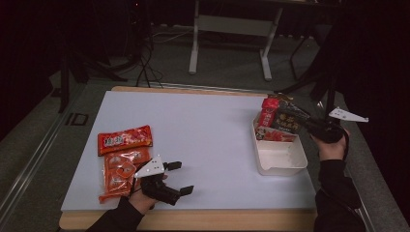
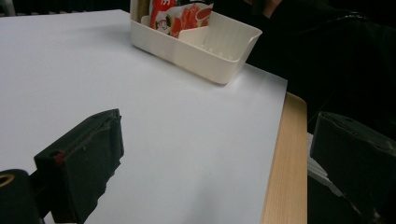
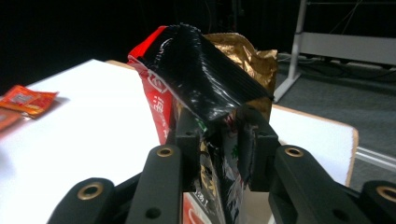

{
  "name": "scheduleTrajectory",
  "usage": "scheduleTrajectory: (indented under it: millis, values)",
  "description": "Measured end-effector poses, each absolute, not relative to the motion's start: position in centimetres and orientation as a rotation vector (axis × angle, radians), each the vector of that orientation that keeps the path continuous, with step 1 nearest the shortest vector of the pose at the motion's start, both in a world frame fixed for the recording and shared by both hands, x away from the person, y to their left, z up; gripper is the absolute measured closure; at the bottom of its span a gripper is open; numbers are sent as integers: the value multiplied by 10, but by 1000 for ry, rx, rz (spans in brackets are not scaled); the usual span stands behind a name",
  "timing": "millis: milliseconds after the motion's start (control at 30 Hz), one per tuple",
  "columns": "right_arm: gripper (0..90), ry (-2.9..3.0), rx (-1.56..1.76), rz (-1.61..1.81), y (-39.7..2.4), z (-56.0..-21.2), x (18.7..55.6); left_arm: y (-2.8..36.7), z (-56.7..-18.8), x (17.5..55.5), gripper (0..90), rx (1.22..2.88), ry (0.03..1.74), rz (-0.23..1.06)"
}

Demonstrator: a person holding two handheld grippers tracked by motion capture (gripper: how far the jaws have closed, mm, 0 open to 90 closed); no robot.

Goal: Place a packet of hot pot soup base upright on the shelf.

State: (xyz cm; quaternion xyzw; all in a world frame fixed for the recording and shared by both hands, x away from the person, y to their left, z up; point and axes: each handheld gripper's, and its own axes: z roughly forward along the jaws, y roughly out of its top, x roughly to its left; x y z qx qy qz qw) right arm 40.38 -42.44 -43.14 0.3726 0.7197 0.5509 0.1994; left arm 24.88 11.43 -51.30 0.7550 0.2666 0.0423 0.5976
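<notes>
Snack packets (image 1: pixel 279 121) standing in bin (image 1: pixel 285 162) at table's (image 1: pixel 203 125) right, two pouches (image 1: pixel 123 154) lying at left

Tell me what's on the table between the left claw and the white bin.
Nothing: from the left claw to the white bin the high view shows bare white tabletop, and the left gripper view agrees.

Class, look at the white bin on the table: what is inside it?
The white bin holds upright snack packets at its far end: a red packet and a dark packet. Its near part looks empty; the packets hide the floor beneath them.
</notes>
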Motion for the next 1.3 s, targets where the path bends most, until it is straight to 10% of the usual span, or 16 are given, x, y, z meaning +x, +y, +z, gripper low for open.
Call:
scheduleTrajectory:
  millis: [1300]
  values:
    - [111, 1980, 967, 1606, -333, -361, 333, 118, -503, 248, 54, 1834, 617, 55]
